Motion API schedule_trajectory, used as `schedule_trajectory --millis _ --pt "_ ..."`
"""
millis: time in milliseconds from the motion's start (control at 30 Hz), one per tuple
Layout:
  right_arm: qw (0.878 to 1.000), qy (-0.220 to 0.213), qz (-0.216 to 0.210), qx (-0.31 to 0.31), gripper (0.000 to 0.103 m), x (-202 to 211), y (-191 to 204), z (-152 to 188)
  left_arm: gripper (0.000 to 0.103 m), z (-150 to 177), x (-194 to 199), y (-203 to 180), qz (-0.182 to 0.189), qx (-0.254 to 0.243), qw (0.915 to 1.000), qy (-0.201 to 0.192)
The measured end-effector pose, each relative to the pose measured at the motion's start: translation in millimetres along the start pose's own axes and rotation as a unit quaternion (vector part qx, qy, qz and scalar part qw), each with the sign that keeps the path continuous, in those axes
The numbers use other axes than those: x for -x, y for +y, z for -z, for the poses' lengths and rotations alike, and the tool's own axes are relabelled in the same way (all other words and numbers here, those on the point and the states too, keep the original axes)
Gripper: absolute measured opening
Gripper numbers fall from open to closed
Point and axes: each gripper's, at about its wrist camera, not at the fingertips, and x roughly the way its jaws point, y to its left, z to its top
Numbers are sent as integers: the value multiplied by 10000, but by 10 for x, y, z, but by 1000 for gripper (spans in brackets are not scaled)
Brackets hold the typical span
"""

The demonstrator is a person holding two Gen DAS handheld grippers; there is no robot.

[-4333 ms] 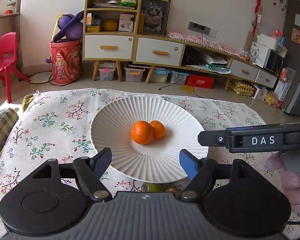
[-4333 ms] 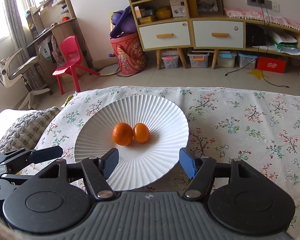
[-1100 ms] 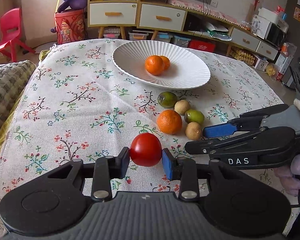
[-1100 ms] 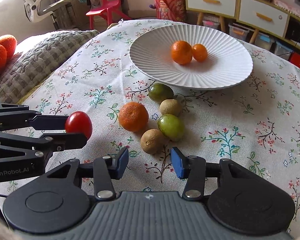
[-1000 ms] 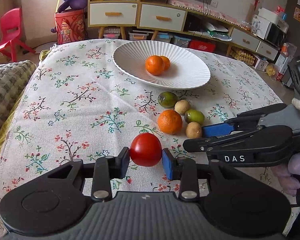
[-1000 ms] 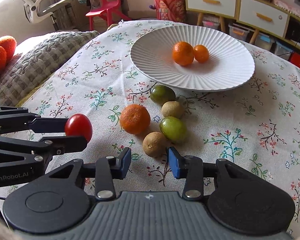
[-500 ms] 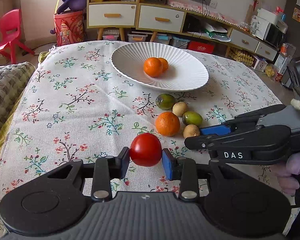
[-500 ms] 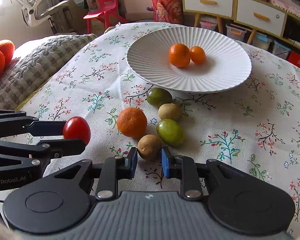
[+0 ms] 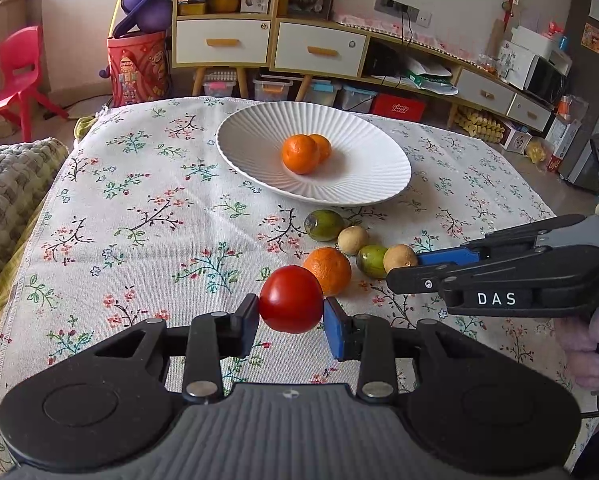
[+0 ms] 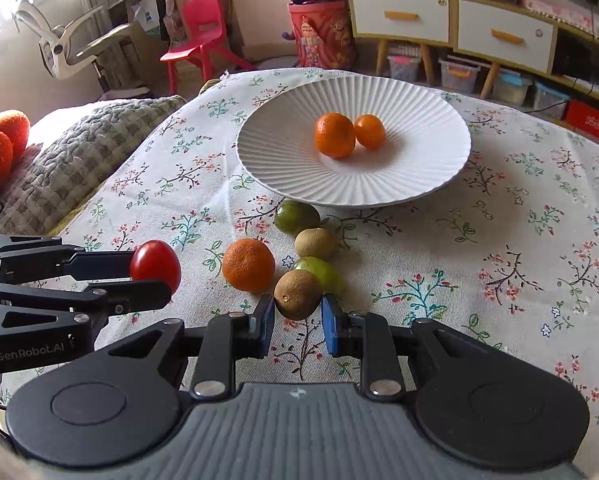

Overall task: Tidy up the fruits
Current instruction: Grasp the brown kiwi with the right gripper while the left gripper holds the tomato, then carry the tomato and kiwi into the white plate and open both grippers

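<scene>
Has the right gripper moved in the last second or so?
Yes. The right gripper has advanced toward the plate and closed around the brown fruit, which earlier lay ahead of its open fingers.

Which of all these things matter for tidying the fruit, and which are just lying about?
For the job: tomato in the left gripper; brown fruit in the right gripper; plate; loose orange; two green fruits.

Just lying about: red chair, blanket, cabinet.

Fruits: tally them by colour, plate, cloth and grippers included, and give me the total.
Orange: 3, two on the plate, one on the cloth
Green: 2
Brown: 2
Red: 1
Total: 8
</scene>
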Motion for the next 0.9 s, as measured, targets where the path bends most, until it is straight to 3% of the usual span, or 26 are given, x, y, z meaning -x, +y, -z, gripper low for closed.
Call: schedule_trajectory --millis 900 --pt "9954 -760 156 -570 23 62 -367 -473 20 -495 -227 -151 89 214 9985 -497"
